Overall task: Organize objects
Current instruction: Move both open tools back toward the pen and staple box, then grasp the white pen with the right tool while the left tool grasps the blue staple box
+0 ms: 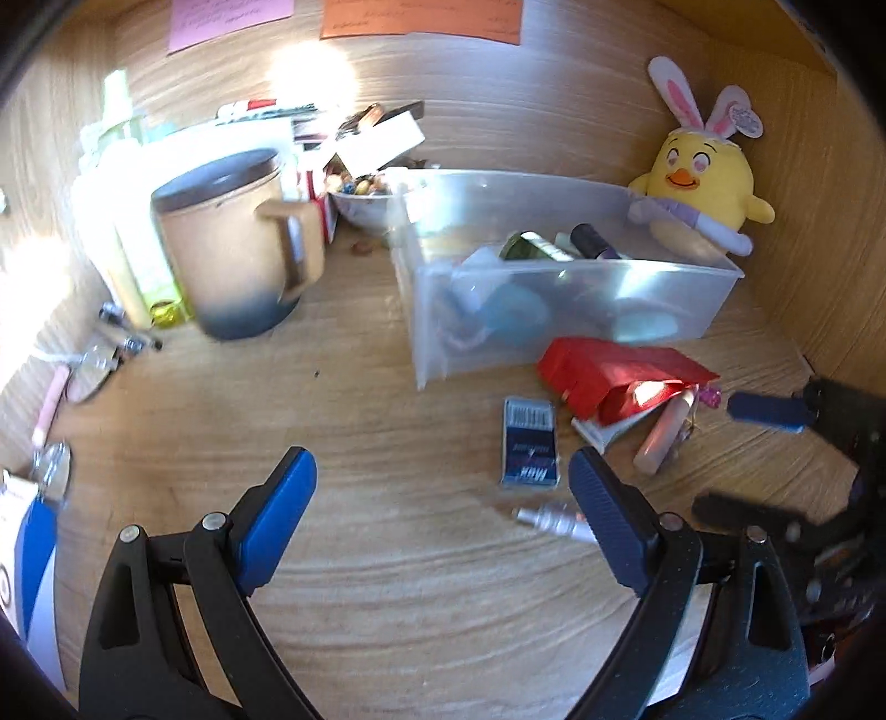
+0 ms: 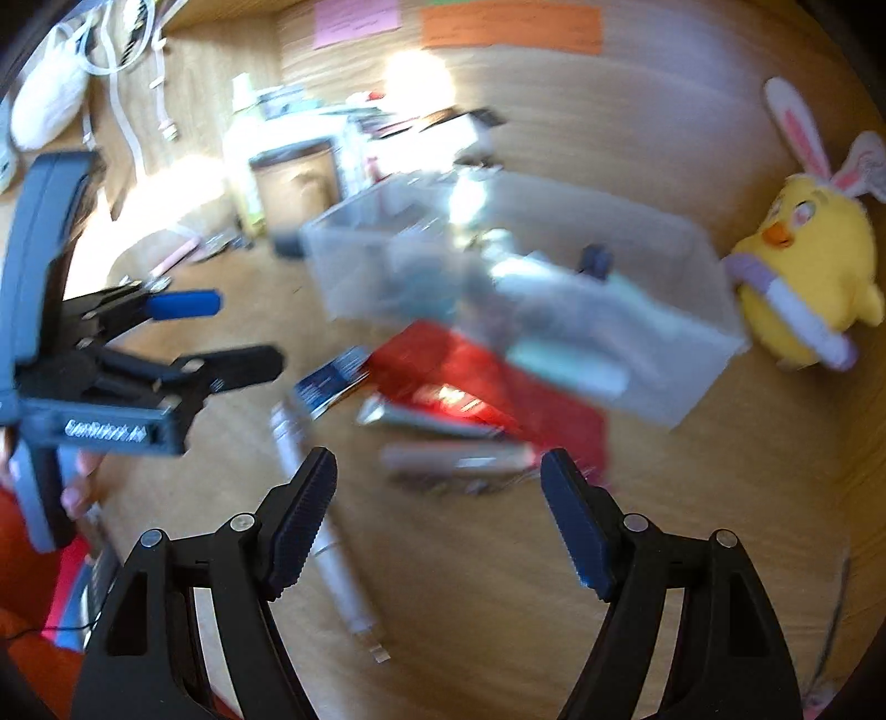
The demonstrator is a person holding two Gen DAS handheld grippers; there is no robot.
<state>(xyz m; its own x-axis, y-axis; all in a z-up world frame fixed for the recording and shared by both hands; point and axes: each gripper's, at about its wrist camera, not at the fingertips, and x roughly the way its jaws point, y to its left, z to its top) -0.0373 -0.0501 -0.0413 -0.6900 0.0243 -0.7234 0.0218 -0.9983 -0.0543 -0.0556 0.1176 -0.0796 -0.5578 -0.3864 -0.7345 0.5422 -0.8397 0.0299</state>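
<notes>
The whole right wrist view is smeared, so the clear plastic bin [image 2: 526,299] looks foggy and the things inside it cannot be told apart. The shiny red bag [image 2: 487,387] there is just a red smudge. In the left wrist view, the bin's frosted wall [image 1: 554,310] hides the blue and pale green shapes behind it. The red bag [image 1: 620,376] covers part of a pink tube [image 1: 664,432]. The silver pen-like thing [image 1: 548,518] goes behind a blue gripper finger [image 1: 603,515]. The writing on the pink paper note [image 1: 221,19] and the orange paper note [image 1: 421,19] is too small to read, and the top edge cuts both off. The small dark blue box [image 1: 529,443] has blurry words.
</notes>
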